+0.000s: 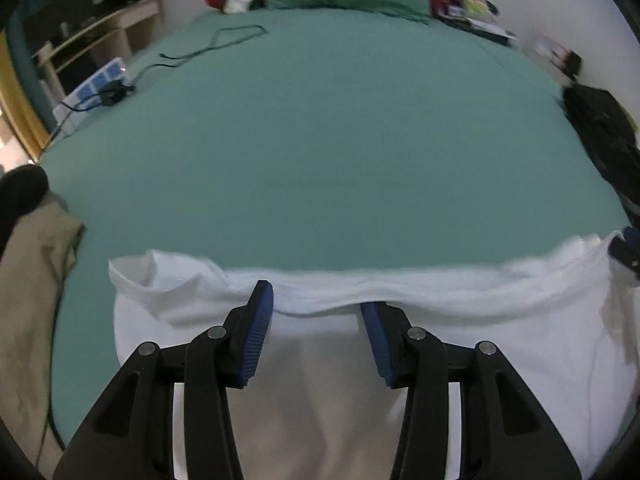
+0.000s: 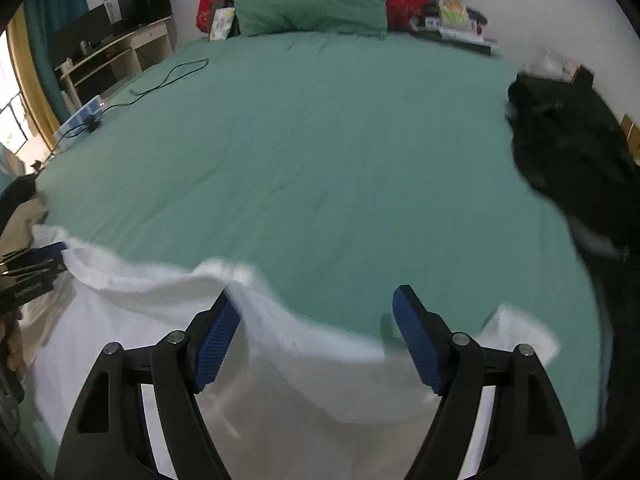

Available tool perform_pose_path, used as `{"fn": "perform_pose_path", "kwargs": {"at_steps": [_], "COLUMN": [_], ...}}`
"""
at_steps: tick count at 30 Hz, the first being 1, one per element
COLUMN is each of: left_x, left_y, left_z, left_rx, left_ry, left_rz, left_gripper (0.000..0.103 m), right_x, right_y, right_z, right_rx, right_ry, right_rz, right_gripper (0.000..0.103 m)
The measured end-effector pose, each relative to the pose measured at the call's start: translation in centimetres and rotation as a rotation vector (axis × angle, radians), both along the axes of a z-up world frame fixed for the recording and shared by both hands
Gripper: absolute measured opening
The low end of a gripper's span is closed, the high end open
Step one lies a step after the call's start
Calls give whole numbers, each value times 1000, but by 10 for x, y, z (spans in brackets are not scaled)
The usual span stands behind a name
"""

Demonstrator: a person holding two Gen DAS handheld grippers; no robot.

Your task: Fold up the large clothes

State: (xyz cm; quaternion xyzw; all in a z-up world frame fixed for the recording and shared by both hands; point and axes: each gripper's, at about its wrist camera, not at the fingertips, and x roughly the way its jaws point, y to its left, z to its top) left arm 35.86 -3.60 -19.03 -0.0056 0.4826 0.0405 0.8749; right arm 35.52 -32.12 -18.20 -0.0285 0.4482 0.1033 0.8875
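The white shirt lies at the near edge of the bed, its folded edge running left to right. Both grippers hover over it, empty: left gripper wide astride that edge, right gripper wide at the shirt's right end.

A white garment is lying across the near part of a bed covered in a green sheet, its plain cloth showing no print or pattern. In the left wrist view its far edge is bunching into a soft rolled ridge running side to side, and a loose flap is sticking up at the left end. In the right wrist view the same white garment is draping down toward the camera, its upper edge sloping from the left toward the lower right, blurred, with a separate corner of white cloth showing at the lower right.
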Motion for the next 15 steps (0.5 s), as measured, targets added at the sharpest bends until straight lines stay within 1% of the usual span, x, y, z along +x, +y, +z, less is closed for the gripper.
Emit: {"fn": "perform_pose_path", "kwargs": {"at_steps": [2, 3, 5, 6, 8, 10, 12, 15], "left_x": [10, 12, 6, 3, -6, -20, -38, -69], "left_y": [10, 13, 34, 42, 62, 89, 104, 122], "left_z": [-1, 0, 11, 15, 24, 28, 26, 21], "left_rx": [28, 39, 63, 66, 84, 62, 32, -40], "left_ry": [-1, -14, -74, -93, -118, -108, -80, -57], "left_rz": [45, 65, 127, 146, 201, 248, 268, 261], "left_gripper": [47, 47, 47, 47, 48, 48, 48, 49], "right_x": [9, 12, 11, 8, 4, -6, -22, -58], "right_y": [-6, -14, -30, -34, -33, -41, -54, -78], "right_z": [2, 2, 8, 15, 28, 38, 43, 36], "right_rx": [38, 91, 175, 182, 158, 154, 176, 234], "right_ry": [-14, -2, -19, -44, -101, -136, -151, -141], "right_rz": [1, 1, -35, -50, -70, -90, -114, -171], "right_gripper": [77, 77, 77, 77, 77, 77, 78, 78]}}
